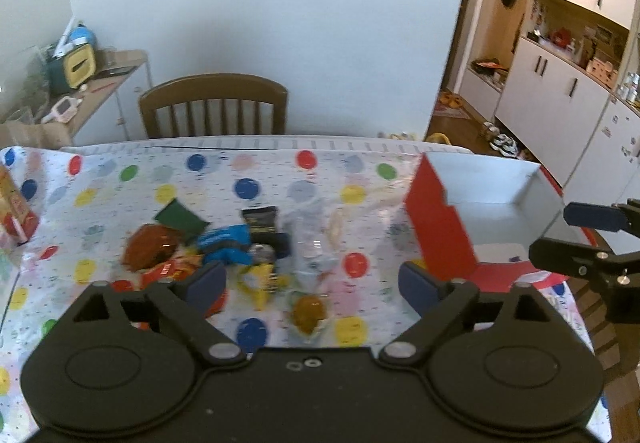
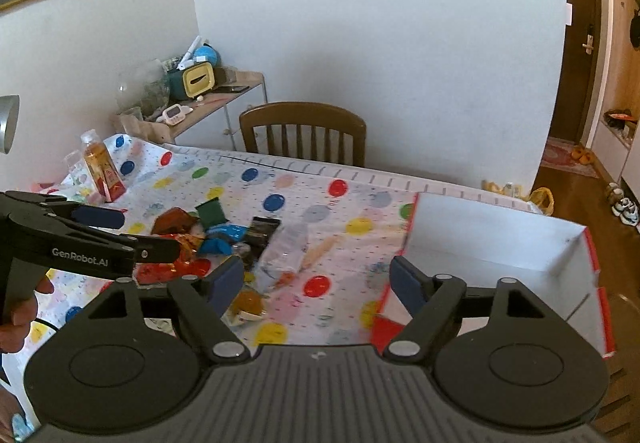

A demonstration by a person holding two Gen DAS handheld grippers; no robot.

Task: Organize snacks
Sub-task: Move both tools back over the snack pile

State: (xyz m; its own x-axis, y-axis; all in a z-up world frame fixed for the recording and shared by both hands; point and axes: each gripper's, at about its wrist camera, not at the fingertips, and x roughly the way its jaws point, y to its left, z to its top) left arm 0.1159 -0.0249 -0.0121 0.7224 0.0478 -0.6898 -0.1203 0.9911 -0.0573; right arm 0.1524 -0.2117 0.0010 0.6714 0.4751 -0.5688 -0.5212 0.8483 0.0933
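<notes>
Polka-dot tablecloth bears mixed snack packets, loosely heaped. Red box, white inside, stands right. Left gripper and right gripper: both spread wide, holding nothing.

A home dining area, wooden chair at spotted tablecloth, white cabinets, shoes by door

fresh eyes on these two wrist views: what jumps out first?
The heap of bright snack packets in the middle of the polka-dot tablecloth, with one wrapped brown snack lying apart, nearer the camera. To its right stands an open red box, white inside, no snacks visible in it. Both grippers, left and right, hover with jaws wide open, holding nothing.
</notes>
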